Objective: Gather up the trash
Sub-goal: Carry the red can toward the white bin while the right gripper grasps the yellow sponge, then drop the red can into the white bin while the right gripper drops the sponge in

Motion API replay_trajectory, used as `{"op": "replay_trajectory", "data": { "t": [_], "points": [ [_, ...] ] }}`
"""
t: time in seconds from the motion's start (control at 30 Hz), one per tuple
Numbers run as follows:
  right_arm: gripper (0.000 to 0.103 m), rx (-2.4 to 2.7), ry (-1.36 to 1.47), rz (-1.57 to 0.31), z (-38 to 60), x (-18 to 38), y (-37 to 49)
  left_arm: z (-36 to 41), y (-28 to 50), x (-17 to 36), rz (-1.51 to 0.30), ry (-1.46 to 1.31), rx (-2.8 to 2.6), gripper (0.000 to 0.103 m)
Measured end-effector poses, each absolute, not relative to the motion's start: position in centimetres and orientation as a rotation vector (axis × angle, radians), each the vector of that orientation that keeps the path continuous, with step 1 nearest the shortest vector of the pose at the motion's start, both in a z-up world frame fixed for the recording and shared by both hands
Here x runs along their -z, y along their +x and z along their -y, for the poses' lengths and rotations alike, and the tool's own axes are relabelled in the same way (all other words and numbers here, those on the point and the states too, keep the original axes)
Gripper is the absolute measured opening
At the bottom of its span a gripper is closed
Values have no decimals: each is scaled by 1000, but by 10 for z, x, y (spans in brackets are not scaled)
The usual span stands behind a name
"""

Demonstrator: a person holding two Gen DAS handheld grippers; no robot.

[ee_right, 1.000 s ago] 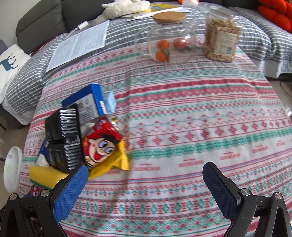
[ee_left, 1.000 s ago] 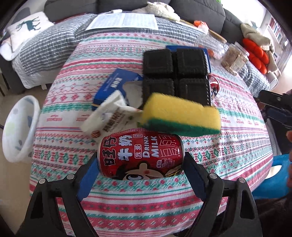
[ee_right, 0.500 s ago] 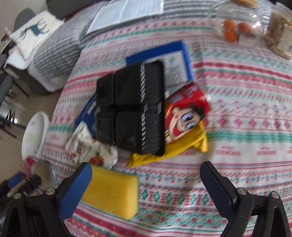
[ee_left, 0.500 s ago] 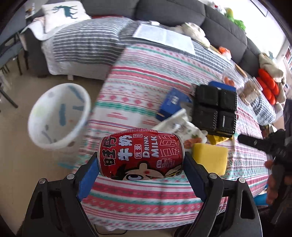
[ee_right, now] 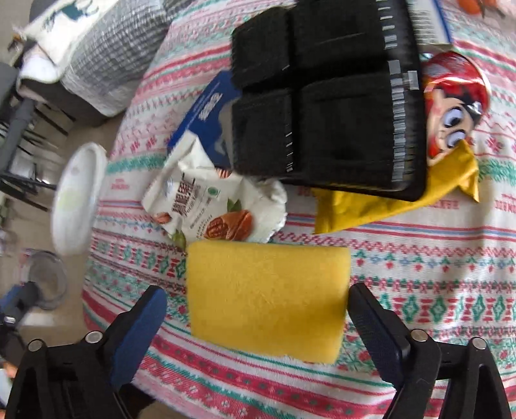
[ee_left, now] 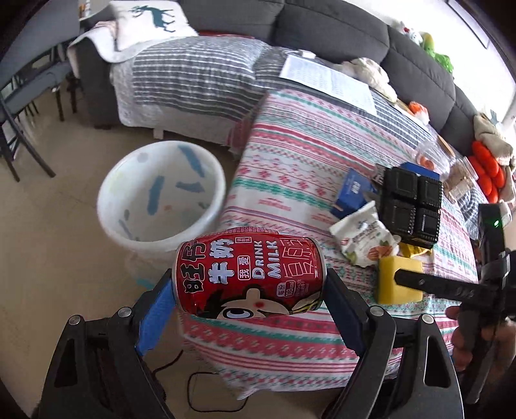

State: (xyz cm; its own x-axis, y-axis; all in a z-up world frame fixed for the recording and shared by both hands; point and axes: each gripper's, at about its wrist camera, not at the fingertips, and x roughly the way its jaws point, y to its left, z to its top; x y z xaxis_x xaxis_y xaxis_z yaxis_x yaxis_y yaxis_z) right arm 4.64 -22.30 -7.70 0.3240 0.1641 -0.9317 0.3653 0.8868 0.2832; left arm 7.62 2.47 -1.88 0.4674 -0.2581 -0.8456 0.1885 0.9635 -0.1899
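A red milk-drink can (ee_left: 250, 274) lies sideways between the blue pads of my left gripper (ee_left: 248, 287), which is shut on it. The can hangs over the table's near-left edge, beside a white bin (ee_left: 135, 180) on the floor. My right gripper (ee_right: 256, 295) points down over a yellow sponge (ee_right: 267, 299) on the patterned cloth. It is open, the sponge between its fingers, with a gap at the left pad. A white nut pouch (ee_right: 206, 206), a black four-cell tray (ee_right: 329, 96) and a red and yellow snack bag (ee_right: 451, 106) lie just beyond.
A blue box (ee_right: 206, 109) sits under the tray's left side. The bin (ee_right: 77, 199) stands off the table's left edge. A grey sofa (ee_left: 322, 29) with striped covers runs behind, a dark chair (ee_left: 19, 106) at far left. A black cable (ee_left: 193, 383) lies on the floor.
My left gripper swung left with the can, from over the table to its edge by the bin. My right gripper dropped from over the snack bag to the yellow sponge.
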Motion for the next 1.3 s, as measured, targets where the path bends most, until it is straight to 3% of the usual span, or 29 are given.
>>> {"op": "replay_trajectory", "data": {
  "t": [0.3,0.63,0.83,1.3],
  "points": [
    [79,205,364,-1243,203,77,55,-60,83,7,-1031,-99,227,89],
    [79,65,463,-1051,172,27,99,-104,146,0,-1033,-100,114,89],
    [80,-36,484,-1076,125,49,156,-152,164,17,-1088,-367,84,89],
    [88,-156,607,-1091,59,92,224,-218,167,28,-1063,-327,-82,89]
  ]
}}
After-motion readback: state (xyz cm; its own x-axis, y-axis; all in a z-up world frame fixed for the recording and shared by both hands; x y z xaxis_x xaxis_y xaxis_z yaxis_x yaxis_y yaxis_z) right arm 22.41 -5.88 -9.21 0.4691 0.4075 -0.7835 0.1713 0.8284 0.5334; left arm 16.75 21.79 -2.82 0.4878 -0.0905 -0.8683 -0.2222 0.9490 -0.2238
